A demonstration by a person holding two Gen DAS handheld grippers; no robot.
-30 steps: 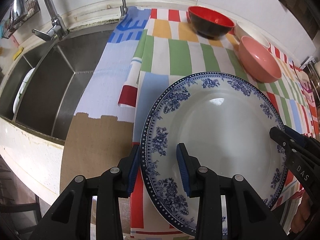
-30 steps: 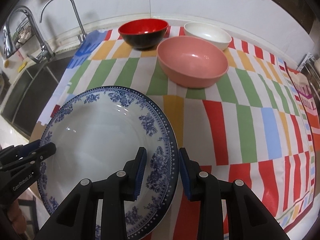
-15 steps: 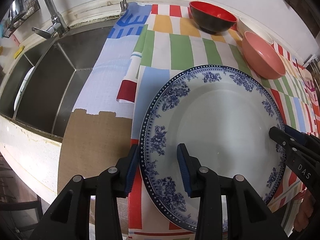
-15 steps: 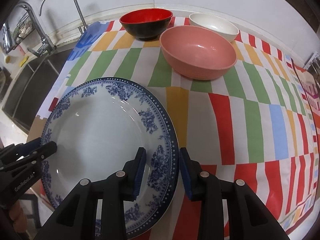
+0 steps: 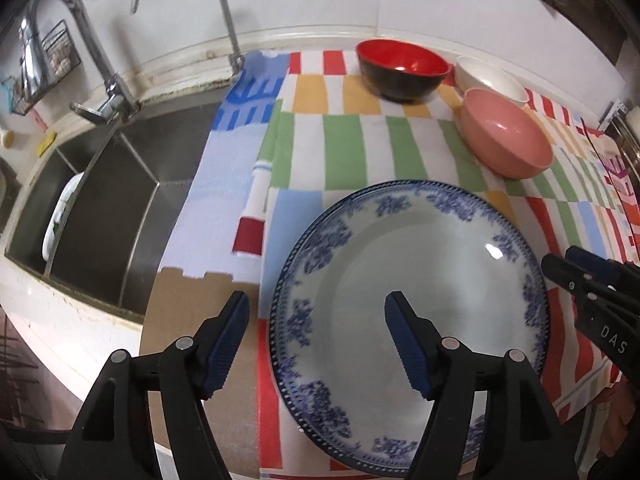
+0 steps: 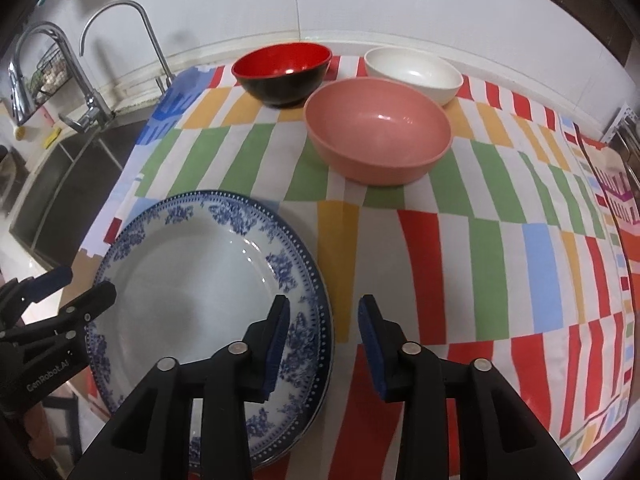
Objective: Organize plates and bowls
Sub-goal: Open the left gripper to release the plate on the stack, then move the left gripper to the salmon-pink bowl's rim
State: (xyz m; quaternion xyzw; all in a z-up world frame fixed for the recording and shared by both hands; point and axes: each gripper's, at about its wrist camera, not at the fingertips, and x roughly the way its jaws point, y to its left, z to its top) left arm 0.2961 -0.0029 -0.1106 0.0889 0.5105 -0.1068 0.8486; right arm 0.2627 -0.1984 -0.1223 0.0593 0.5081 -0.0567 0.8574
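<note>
The blue-patterned plate (image 5: 408, 288) lies flat on the striped cloth (image 5: 352, 148) over the table, nearer the camera than the pink bowl (image 5: 506, 142). The left hand-held gripper (image 5: 318, 344) straddles the plate's left rim, its jaws opening and clear of the china. The right hand-held gripper (image 6: 323, 344) straddles the opposite rim at a narrow gap, pads not pressing. Beyond the pink bowl sit the red-and-black bowl (image 6: 282, 70) and the white bowl (image 6: 414, 72).
</note>
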